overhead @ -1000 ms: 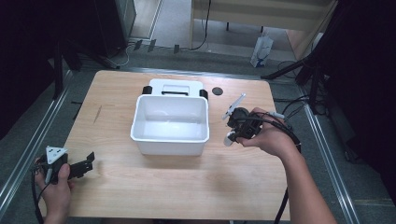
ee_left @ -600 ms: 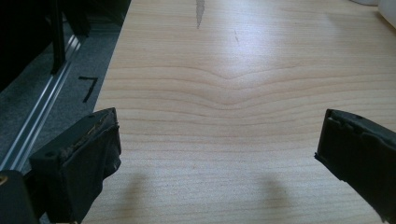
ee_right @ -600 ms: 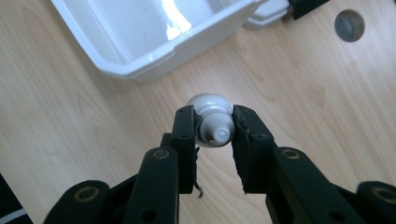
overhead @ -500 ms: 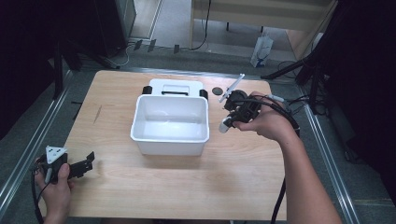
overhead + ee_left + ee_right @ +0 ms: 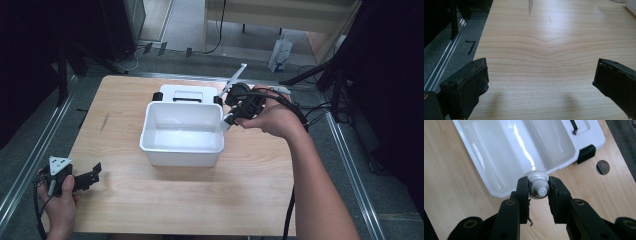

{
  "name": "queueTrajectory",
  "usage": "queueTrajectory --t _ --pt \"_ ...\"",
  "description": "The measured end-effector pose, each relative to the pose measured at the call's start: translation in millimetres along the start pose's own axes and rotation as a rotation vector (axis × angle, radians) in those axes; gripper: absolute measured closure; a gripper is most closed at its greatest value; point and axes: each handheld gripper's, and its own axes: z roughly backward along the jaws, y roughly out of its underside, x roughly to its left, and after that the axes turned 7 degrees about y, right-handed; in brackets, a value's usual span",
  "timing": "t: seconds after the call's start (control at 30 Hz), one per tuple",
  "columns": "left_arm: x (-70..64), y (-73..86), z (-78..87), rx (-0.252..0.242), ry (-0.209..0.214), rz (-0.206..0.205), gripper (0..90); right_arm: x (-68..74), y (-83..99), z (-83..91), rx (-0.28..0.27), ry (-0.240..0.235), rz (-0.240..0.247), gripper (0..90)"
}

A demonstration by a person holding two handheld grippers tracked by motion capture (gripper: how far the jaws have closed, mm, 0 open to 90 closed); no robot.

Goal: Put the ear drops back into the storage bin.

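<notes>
A white plastic bin (image 5: 182, 134) stands open in the middle of the wooden table, its inside bare. My right gripper (image 5: 231, 116) hovers at the bin's right rim, shut on a white tube (image 5: 235, 80) that slants up and away. In the right gripper view the jaws (image 5: 539, 192) pinch the tube's capped end (image 5: 538, 185) just above the bin's edge (image 5: 499, 152). My left gripper (image 5: 93, 173) rests at the table's front left corner, held by a hand. Its jaws (image 5: 540, 80) stand wide open over bare wood.
The bin's white lid (image 5: 190, 93) with black latches lies flat right behind the bin. A round hole (image 5: 603, 167) is cut in the tabletop near the lid. Metal rails run along both table sides, and cables trail off to the right.
My right gripper has carried the tube to the left and farther from me, from beside the bin to its right rim. The left gripper has stayed put.
</notes>
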Motion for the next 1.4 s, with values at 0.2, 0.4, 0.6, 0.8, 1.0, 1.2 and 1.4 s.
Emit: queueTrajectory --t 0.2,0.4,0.6,0.8,1.0,1.2,1.4 --pt "0.3 -0.1 0.1 0.000 0.003 0.000 0.4 10.8 -16.4 -17.6 0.011 -0.021 0.052 72.1" --pt "0.4 -0.1 -0.2 0.001 0.003 0.002 0.4 14.1 -18.8 -35.5 0.043 -0.032 0.070 72.1" --pt "0.4 -0.5 -0.9 0.005 0.004 -0.001 0.4 19.3 -18.0 -53.9 0.062 -0.048 0.109 72.1" --pt "0.2 -0.5 -1.0 0.004 0.005 -0.001 0.5 23.7 -13.4 -69.8 0.082 -0.039 0.154 72.0" --pt "0.4 -0.7 -1.5 0.009 0.009 0.003 0.4 26.3 -8.6 -84.3 0.087 -0.053 0.209 72.0" --pt "0.7 -0.8 -1.6 0.014 0.012 -0.001 0.5 32.1 -7.7 -98.7 0.117 -0.043 0.239 72.1" --pt "1.4 -0.9 -1.7 0.020 0.018 0.003 0.4 34.2 -8.5 -109.6 0.141 -0.072 0.238 72.1"
